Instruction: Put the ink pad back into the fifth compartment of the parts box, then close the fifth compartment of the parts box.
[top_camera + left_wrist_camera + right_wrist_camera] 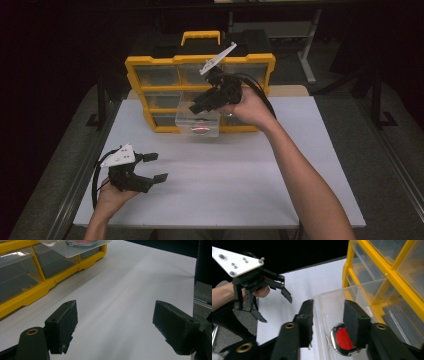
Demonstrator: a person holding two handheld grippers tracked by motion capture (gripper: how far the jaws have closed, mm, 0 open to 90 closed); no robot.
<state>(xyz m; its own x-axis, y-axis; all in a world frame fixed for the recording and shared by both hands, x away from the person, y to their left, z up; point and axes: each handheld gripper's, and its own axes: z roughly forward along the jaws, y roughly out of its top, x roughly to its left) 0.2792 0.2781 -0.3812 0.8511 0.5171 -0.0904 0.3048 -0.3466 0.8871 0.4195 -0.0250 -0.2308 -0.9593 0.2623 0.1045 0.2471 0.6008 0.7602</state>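
White board makes the tabletop [225,185], matte and bare toward six o'clock, resting on a dark metal frame; grey floor runs along both sides and the room behind is nearly black, with a pale table leg at one o'clock. At twelve o'clock stands a yellow drawer cabinet [150,65] with a yellow handle on top. One clear drawer [197,122] is pulled out over the board, and a red round thing in a silver rim [343,340] lies in it. The right gripper [197,107] hovers at this drawer, one jaw outside its side wall and one inside, partly apart, not visibly pressing it. At eight o'clock the left gripper [156,167] rests on the board, jaws wide apart, holding nothing.
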